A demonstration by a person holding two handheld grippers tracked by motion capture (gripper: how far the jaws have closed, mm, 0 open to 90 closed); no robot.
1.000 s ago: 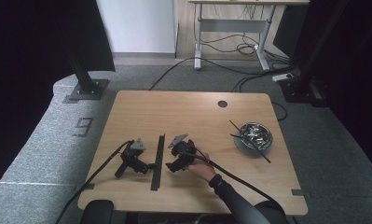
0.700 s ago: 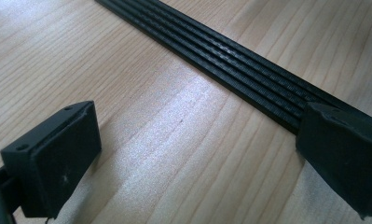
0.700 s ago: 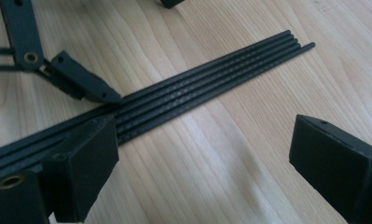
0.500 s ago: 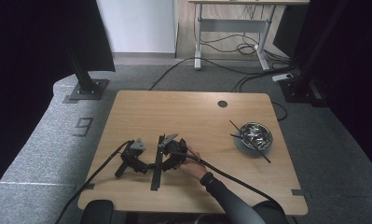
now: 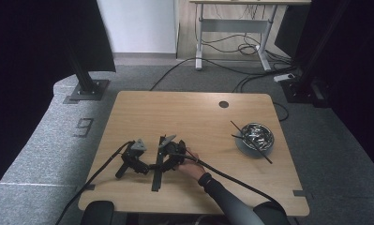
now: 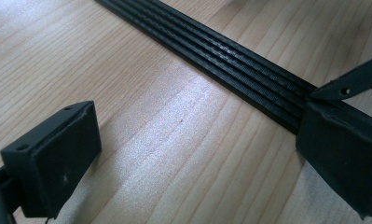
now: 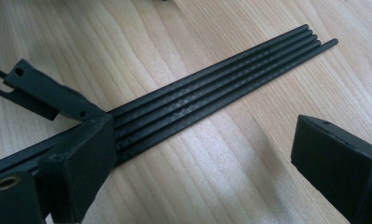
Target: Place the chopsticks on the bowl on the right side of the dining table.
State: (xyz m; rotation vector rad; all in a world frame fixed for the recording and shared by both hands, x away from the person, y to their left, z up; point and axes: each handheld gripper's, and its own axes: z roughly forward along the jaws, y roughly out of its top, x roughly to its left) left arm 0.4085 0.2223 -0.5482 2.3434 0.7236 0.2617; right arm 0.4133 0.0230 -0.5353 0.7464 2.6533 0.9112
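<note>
**benchwatcher:** Grey carpet all round, cables running back to a white-legged desk (image 5: 231, 18) at the far wall, dark curtains on both sides. Light wood bench (image 5: 189, 112) in the middle with a round cable hole near its far edge. What are the tongs up to?

**gripcam_fan:** Both sets sit at the near-left part of the bench. Left tongs (image 5: 137, 165) lie on the wood with nobody's hand on them, jaws wide apart, nothing between them but bare wood. In the left gripper view, 1 jaw sits right at the edge of the black ribbed strips (image 6: 230, 56), can't tell if it's actually touching. Right tongs (image 5: 168, 157) are in the person's right hand (image 5: 190, 165), also spread wide, holding nothing. In the right gripper view, 1 jaw is over the strips (image 7: 211, 88) and the other is well off to the side above bare wood.

**benchwatcher:** Changed from 1 second back?

**gripcam_fan:** Yep, the right tongs have slid left across the bench and now sit on the strips, just beside the left tongs. Left ones haven't budged.

**benchwatcher:** Anything else on there?

**gripcam_fan:** A metal bowl (image 5: 255, 136) at the right side, well apart from the tongs, with thin black sticks (image 5: 264, 154) lying across it.
</note>
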